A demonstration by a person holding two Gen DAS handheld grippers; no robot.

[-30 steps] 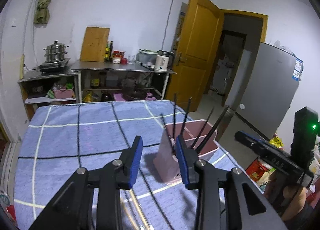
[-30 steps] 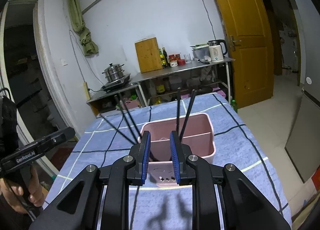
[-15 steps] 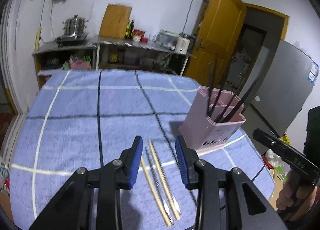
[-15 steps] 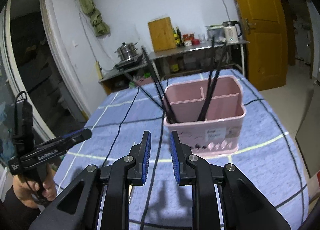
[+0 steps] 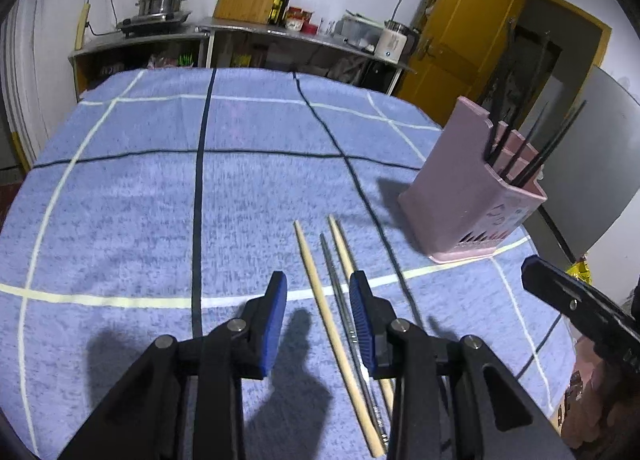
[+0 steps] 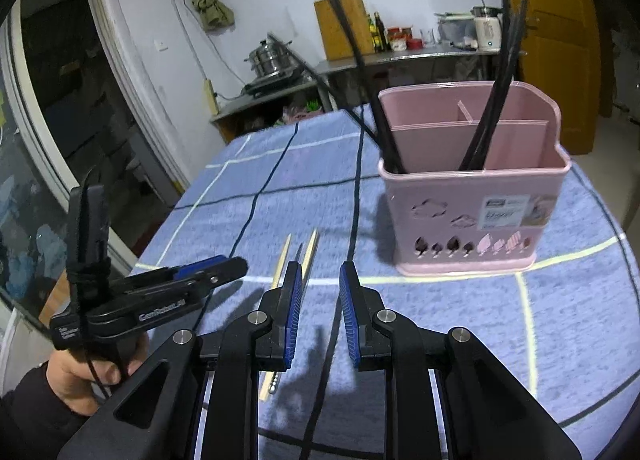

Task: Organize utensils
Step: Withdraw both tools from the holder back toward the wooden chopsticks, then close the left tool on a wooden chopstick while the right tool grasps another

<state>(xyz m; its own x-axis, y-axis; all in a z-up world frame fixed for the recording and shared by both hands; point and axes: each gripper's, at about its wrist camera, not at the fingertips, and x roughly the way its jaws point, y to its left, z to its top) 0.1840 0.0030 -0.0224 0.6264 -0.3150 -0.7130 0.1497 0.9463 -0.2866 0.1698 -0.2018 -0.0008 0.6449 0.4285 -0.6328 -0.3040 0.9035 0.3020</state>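
Two wooden chopsticks (image 5: 313,272) and a metal one (image 5: 332,272) lie side by side on the blue checked cloth. My left gripper (image 5: 318,288) hovers just above them, open, with the sticks showing between its jaws but untouched. A pink divided holder (image 5: 460,199) stands to the right with several black chopsticks (image 5: 520,147) upright in it. In the right wrist view the holder (image 6: 472,199) is ahead to the right. My right gripper (image 6: 318,280) is open over the cloth, its jaws closing a little with nothing between them. The loose chopsticks (image 6: 280,260) lie just left of it, near the left gripper (image 6: 236,266).
The cloth-covered table (image 5: 160,179) ends close behind the holder on the right. A steel counter (image 5: 280,35) along the far wall carries a pot, a cutting board, bottles and a kettle. A yellow door (image 5: 460,39) and a grey fridge stand to the right.
Both grippers have dropped and tilted down toward the cloth. The loose chopsticks have come into view under the left gripper. The holder has slid to the right in both views.
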